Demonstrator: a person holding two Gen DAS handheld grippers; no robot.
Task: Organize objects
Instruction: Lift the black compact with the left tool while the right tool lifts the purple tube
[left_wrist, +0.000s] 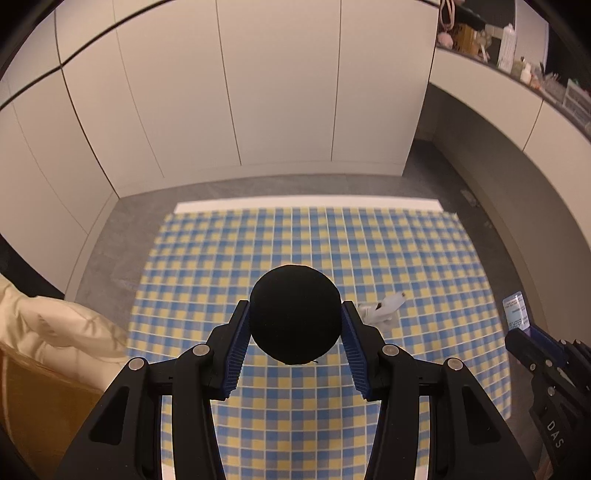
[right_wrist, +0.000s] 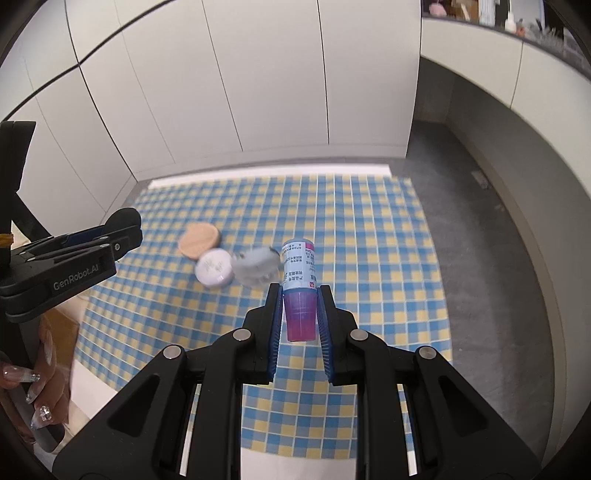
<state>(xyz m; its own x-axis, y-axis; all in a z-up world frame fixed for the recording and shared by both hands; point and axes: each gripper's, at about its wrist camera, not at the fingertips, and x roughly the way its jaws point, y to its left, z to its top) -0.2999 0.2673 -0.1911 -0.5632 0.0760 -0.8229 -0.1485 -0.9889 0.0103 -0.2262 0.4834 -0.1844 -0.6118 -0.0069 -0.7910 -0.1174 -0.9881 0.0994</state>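
My left gripper (left_wrist: 295, 307) is shut on a round black object (left_wrist: 294, 295) and holds it above the blue-and-yellow checked cloth (left_wrist: 229, 251). A small white item (left_wrist: 384, 309) lies on the cloth just right of it. My right gripper (right_wrist: 300, 295) is shut on the purple cap of a small labelled bottle (right_wrist: 297, 267), which points away from the camera above the cloth (right_wrist: 369, 229). Below it on the cloth lie a tan round disc (right_wrist: 199, 240), a pale lilac round jar (right_wrist: 214, 272) and a blurred grey-white object (right_wrist: 256, 267). The right gripper (left_wrist: 526, 338) shows at the left wrist view's right edge.
White cabinet doors (left_wrist: 258, 92) stand behind the table. A cream bag (left_wrist: 55, 325) and a cardboard box (left_wrist: 33, 398) sit at the left. A cluttered shelf (left_wrist: 517, 55) runs along the right wall. A hand with long decorated nails (right_wrist: 33, 391) holds the left gripper (right_wrist: 110, 236).
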